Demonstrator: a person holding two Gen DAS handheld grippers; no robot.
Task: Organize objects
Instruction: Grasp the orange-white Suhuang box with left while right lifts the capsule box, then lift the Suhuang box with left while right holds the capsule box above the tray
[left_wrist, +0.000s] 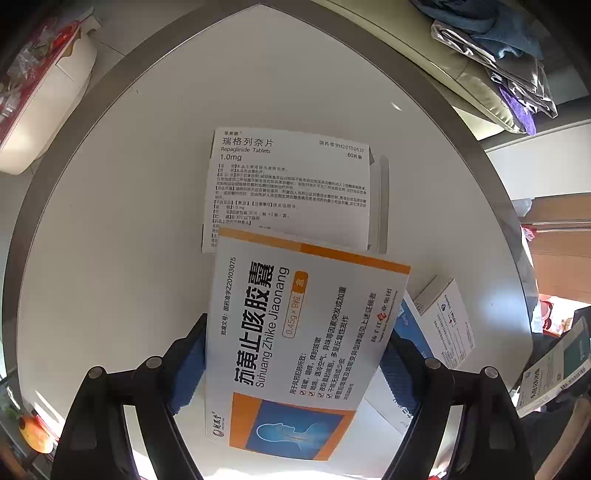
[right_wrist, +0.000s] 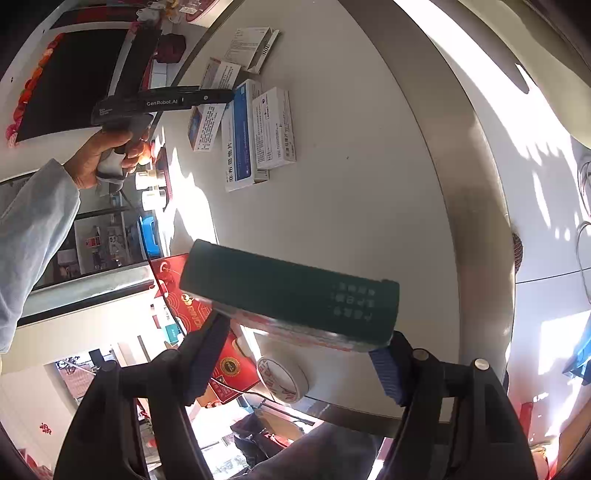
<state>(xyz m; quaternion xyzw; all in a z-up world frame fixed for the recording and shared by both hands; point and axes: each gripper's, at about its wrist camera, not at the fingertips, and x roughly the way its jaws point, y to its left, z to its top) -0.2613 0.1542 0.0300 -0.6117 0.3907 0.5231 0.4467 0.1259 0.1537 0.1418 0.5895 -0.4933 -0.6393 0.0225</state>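
My left gripper (left_wrist: 297, 328) points down over the round white table (left_wrist: 129, 221) and is shut on an orange-and-white medicine box (left_wrist: 295, 332), its blue pads (left_wrist: 188, 358) on the box's two long edges. Under it a white tablet box (left_wrist: 291, 184) lies flat. To the right lie a blue-and-white box (left_wrist: 410, 325) and a small white box (left_wrist: 450, 325). My right gripper (right_wrist: 303, 332) is shut on a dark green box (right_wrist: 288, 291), held above the table's near edge. In the right wrist view a hand (right_wrist: 107, 155) holds the left gripper (right_wrist: 221, 96) above the boxes (right_wrist: 240, 140).
The table has a grey rim (right_wrist: 476, 206). A roll of tape (right_wrist: 284, 376) and a red box (right_wrist: 225, 365) lie near the edge below the green box. Clothes are piled on a seat (left_wrist: 498, 55) beyond the table. A white container (left_wrist: 44, 110) stands to the far left.
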